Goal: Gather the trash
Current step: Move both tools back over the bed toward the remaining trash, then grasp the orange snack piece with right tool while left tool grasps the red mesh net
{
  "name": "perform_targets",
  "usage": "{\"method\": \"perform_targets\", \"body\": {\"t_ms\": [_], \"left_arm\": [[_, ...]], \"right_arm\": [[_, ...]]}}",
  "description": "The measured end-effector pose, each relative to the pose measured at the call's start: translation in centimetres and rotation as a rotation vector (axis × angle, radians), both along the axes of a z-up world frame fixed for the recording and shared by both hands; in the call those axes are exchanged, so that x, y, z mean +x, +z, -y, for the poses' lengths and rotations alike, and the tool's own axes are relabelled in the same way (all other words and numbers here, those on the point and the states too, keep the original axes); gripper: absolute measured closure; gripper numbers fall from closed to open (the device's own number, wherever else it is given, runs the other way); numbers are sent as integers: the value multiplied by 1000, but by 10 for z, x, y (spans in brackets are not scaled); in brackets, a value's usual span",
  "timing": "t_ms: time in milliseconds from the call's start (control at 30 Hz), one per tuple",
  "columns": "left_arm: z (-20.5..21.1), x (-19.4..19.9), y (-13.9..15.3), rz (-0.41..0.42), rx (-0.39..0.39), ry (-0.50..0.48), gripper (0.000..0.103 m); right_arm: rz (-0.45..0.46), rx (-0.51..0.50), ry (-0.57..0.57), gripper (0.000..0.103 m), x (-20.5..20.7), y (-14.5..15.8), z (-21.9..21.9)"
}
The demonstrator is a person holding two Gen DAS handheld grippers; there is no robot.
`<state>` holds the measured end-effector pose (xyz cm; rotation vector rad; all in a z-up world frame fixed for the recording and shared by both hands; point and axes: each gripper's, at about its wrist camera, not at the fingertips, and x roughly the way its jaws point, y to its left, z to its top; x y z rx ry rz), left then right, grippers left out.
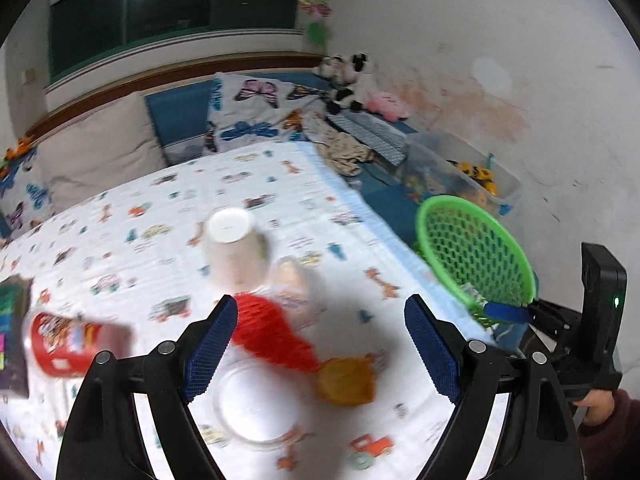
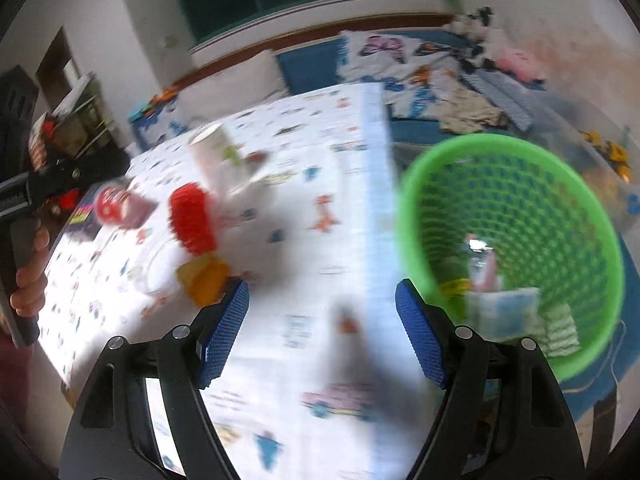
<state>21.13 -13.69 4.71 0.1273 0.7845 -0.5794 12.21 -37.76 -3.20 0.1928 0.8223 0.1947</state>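
Observation:
On the white printed tablecloth (image 1: 168, 200) lies blurred trash: a red mesh wrapper (image 1: 272, 332), an orange-yellow wrapper (image 1: 346, 380), a clear round lid (image 1: 256, 408), an upturned white paper cup (image 1: 234, 248) and a red can (image 1: 68, 340). My left gripper (image 1: 320, 344) hovers open over the red mesh and the lid, touching neither. A green mesh basket (image 2: 516, 240) off the table's right edge holds several wrappers. My right gripper (image 2: 322, 332) is open over bare cloth, its right finger in front of the basket rim. The red mesh (image 2: 192, 220) and orange wrapper (image 2: 204, 280) lie to its left.
A dark box (image 1: 14, 332) sits at the table's left edge. Behind the table are pillows (image 1: 248, 116), plush toys (image 1: 348, 80) and a clear toy bin (image 1: 460, 172) by the wall. A hand (image 2: 28, 272) grips the left gripper's handle.

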Motion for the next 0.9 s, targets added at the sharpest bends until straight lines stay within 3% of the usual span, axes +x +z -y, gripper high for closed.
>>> {"method": "perform_targets", "body": {"t_ms": [333,600,900], "left_arm": [[-47,6,-7,-28,-25,97,21],[-58,18,-17,-85,-56,142,21],[-49,40,-46,-176,-58,188,21]], "right_arm": [[-58,-29,145,28,29,-29,-78],[-71,-103,155,34,44,-44,-106],[-61,-139,162,54,47,-45,-112]]}}
